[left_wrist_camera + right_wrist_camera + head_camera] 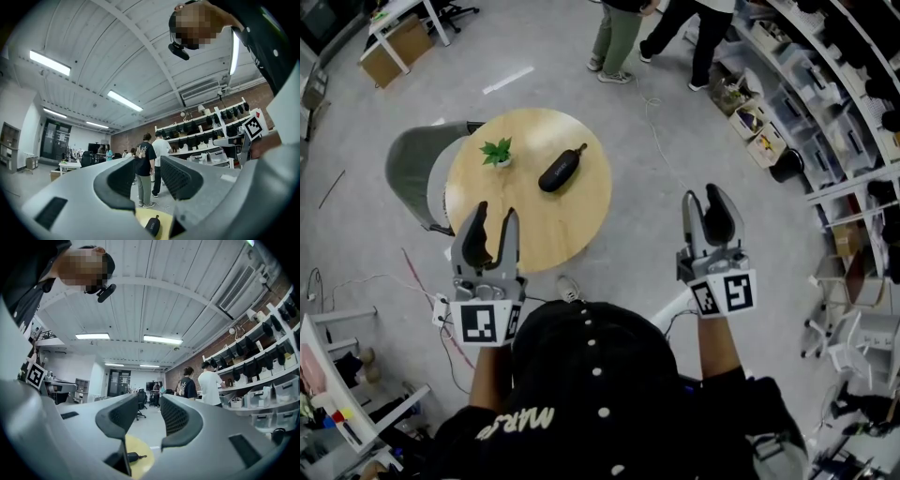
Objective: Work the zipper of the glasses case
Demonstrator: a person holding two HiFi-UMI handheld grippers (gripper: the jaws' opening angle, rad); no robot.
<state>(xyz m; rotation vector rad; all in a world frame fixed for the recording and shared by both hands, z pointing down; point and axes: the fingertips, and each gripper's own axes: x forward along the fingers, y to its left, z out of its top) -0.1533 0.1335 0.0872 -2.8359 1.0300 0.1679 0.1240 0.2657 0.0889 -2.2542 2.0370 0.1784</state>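
Observation:
The black glasses case (561,169) lies on the round wooden table (553,225), beside a small potted plant (497,151). My left gripper (498,217) hovers open over the table's near left edge, well short of the case. Off the table's right side, my right gripper (703,199) is held open above the floor. In the left gripper view the case (152,226) shows low between the open jaws of the left gripper (149,164), far off on the table (139,216). The right gripper view has the case (133,457) small on the table (139,444), below the empty right gripper (149,401).
A grey chair (417,169) stands against the table's left side. Two people (623,37) stand beyond the table. Shelving with bins (825,103) runs along the right. A cardboard box (394,52) sits at the far left, and cables trail over the floor.

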